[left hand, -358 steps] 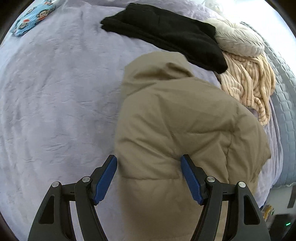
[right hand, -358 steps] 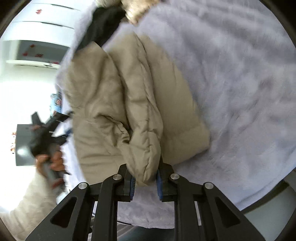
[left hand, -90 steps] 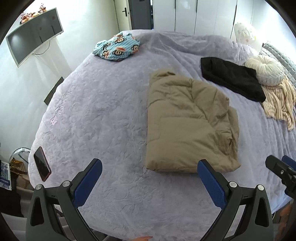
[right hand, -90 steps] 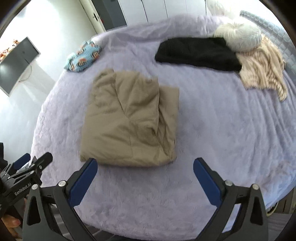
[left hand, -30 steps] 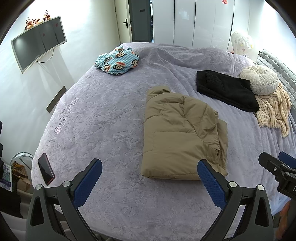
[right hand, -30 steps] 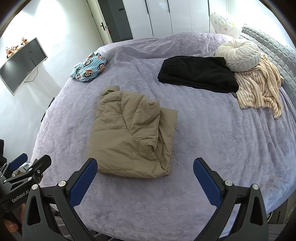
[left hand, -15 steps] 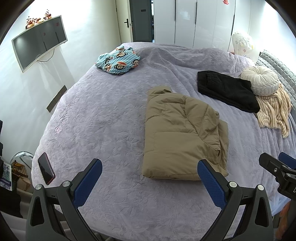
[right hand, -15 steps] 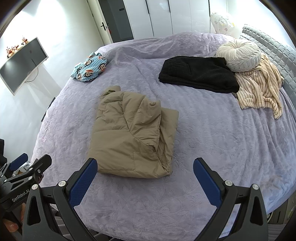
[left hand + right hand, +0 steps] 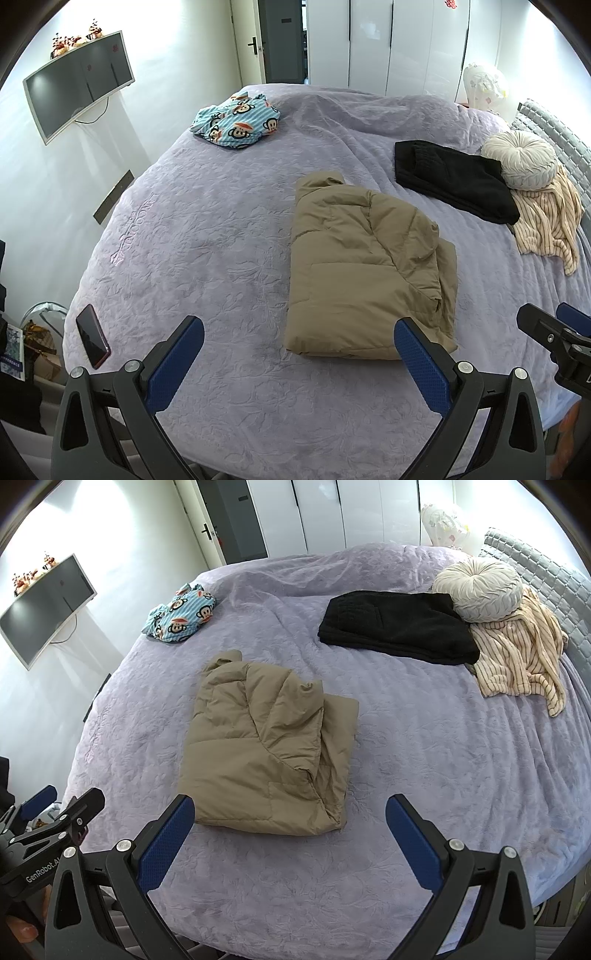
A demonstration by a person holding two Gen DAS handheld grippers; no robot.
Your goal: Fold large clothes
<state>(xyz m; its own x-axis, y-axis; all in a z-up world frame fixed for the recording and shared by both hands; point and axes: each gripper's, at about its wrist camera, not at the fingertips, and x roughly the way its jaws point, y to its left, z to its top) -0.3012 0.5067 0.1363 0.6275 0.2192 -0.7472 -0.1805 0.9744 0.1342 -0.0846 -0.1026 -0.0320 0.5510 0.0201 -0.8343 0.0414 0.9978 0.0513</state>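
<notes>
Tan puffer jacket (image 9: 365, 273) lies folded mid-bed on the lavender bedspread (image 9: 207, 236), nothing touching it. Left gripper (image 9: 295, 354) and right gripper (image 9: 290, 832) both spread wide, empty, hovering near the bed's edge. Likely light, puffy, slick (springs open), so pinch a thick folded edge or the hem

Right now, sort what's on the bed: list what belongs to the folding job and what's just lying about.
Job:
tan puffer jacket, folded
left gripper, open
right gripper, open

Lying about:
black garment
striped cream garment
round cushion
monkey-print cloth
phone
</notes>
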